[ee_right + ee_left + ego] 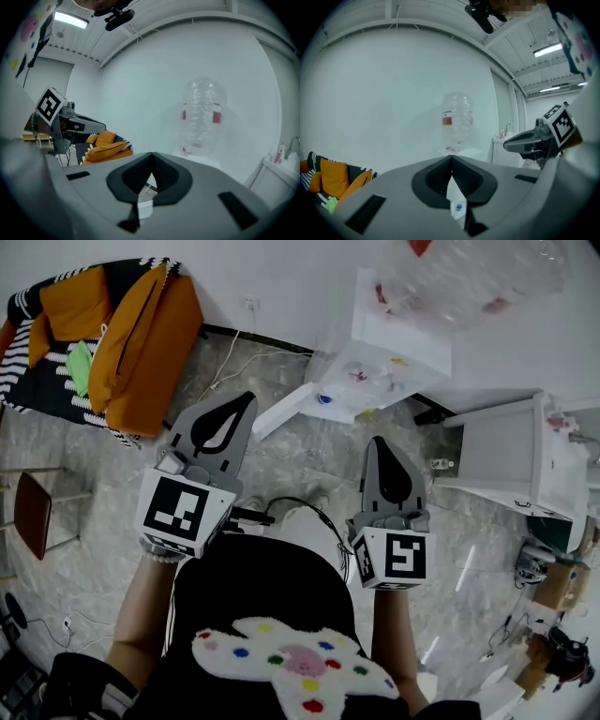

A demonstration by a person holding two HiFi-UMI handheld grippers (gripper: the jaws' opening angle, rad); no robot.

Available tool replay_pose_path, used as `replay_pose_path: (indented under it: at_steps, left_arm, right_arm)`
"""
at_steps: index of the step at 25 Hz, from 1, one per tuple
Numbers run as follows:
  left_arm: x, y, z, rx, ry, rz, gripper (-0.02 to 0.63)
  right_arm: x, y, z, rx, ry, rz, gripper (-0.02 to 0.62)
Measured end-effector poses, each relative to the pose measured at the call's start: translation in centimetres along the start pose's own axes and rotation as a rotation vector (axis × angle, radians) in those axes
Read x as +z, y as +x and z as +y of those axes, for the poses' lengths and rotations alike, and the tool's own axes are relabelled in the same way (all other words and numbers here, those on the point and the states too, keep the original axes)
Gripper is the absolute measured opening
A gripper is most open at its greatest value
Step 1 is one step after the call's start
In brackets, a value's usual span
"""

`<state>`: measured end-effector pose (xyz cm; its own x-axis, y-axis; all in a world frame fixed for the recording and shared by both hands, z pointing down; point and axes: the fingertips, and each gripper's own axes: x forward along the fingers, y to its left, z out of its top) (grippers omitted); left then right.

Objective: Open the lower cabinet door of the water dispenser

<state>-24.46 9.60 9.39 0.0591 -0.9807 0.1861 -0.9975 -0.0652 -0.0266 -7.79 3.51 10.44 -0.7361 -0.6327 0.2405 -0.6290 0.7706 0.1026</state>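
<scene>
Grey floor: water dispenser ahead, both hand-held grippers closed.

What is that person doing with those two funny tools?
A person holds a tool in each hand, the left tool and the right tool, both shut and empty. They point toward the white water dispenser with a clear bottle on top. Neither tool touches it, so nothing is being opened yet.

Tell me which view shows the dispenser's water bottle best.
Right gripper view: the water bottle stands clear and largest. Left gripper view shows it smaller; head view crops it at the top edge.
</scene>
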Motion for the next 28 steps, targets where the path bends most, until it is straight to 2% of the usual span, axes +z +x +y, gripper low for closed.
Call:
replay_pose_path:
  at_steps: [16,28]
  left_arm:
    - [-0.18,0.06,-0.76,-0.029,-0.008,0.0,0.012]
    - [-0.49,-0.25,-0.77,-0.031,-0.01,0.006,0.012]
  right_arm:
    - [-0.9,-0.48,0.2,-0.014,-0.013,0.066,0.005]
    - [-0.98,-0.66,0.6,-0.008,-0.001,0.057,0.005]
